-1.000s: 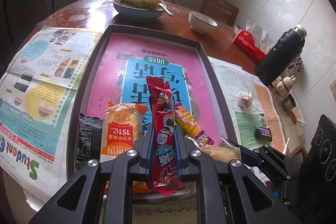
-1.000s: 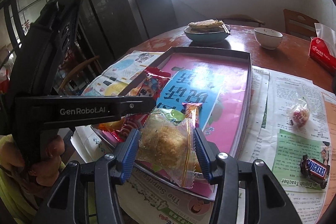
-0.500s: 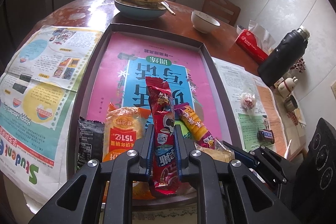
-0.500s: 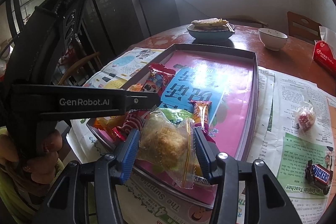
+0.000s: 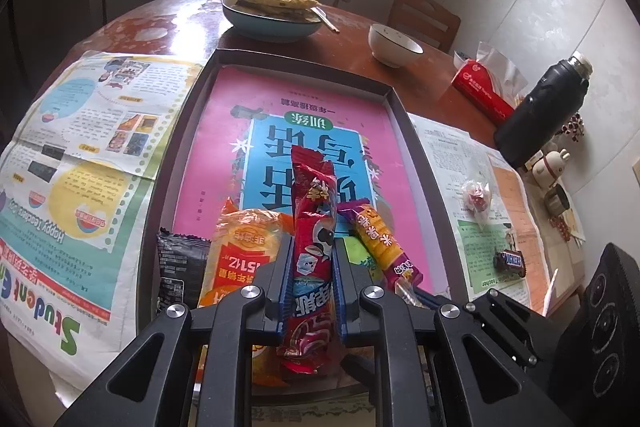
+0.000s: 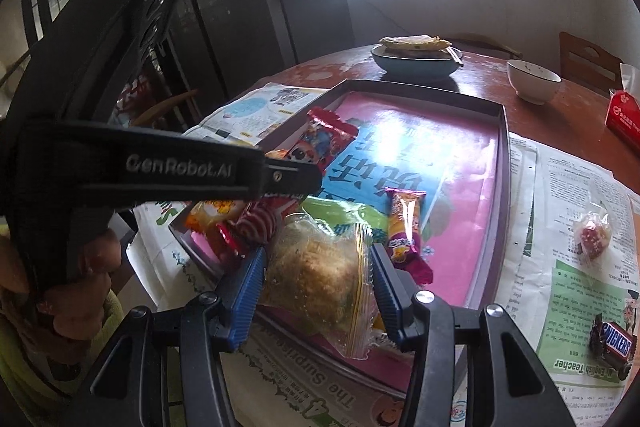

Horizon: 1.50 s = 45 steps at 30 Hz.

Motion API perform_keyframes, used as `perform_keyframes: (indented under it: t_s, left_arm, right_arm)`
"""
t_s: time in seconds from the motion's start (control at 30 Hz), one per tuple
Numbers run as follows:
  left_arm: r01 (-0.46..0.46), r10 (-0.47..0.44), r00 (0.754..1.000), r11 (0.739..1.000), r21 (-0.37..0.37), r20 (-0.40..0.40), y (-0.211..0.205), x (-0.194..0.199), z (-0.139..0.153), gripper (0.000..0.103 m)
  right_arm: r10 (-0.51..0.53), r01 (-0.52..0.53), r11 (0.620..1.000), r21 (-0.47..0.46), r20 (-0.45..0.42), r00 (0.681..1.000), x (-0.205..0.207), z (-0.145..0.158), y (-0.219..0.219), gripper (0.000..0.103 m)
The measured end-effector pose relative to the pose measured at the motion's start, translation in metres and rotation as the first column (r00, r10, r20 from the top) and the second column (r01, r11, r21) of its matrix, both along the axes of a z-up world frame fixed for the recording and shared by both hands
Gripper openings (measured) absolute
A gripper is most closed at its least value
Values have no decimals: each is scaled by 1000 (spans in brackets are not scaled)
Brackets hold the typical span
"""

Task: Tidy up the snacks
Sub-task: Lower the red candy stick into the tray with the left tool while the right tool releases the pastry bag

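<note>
A long red snack packet [image 5: 312, 255] is clenched between the jaws of the left gripper [image 5: 312, 267], its far end raised over the near part of the shallow tray [image 5: 416, 163]. A clear bag of crumbly pastry [image 6: 316, 275] is gripped by the right gripper [image 6: 318, 279], held above the tray's near edge.

Inside the tray, at its near end, an orange packet [image 5: 244, 255], a black packet [image 5: 180, 263] and a yellow-and-purple bar [image 5: 380, 243] are laid side by side; a green packet [image 6: 340, 215] is seen partly under the pastry bag. Outside the tray, on the newspaper [image 6: 576, 259] to its right, a Snickers bar [image 6: 612, 341] and a small wrapped sweet [image 6: 592, 233] are left well apart from it.

The step in hand is judged to be placement of the two held snacks into the tray. Next, each packet is probably to be lowered beside the row already formed and the jaws released, with care that the neighbours are not pushed askew; the two snacks on the newspaper are then to be fetched.
</note>
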<state>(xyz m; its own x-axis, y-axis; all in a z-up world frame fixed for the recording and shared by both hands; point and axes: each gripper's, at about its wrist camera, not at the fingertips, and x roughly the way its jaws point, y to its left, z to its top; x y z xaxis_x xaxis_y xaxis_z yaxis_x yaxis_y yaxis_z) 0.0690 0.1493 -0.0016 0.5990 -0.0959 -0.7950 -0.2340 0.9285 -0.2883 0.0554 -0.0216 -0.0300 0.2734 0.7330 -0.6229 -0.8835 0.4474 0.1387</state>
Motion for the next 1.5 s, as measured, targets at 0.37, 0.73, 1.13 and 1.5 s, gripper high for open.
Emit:
perform_keyframes:
  t_s: [0.37,0.73,1.13,1.5]
  left_arm:
    - [0,0,1000,1000,2,0,1,-1,1,18]
    - [-6,6,1000,1000,-2,7,3,-3,4,18]
    - [-7,7,1000,1000,2,11,2,-4,6,19]
    - [-2,1,1000,1000,6,24,1,-6,10,37]
  right_arm:
    - [15,-14,1000,-27,17,1000,-5,-4,-1,54]
    - [9,-8,1000,-28,17,1000,-6,0,-9,56]
    - [1,-1,1000,-21,18,1000,-4,3,-13,56]
    - [-14,15,1000,-10,27,1000,-5,9,-18,56]
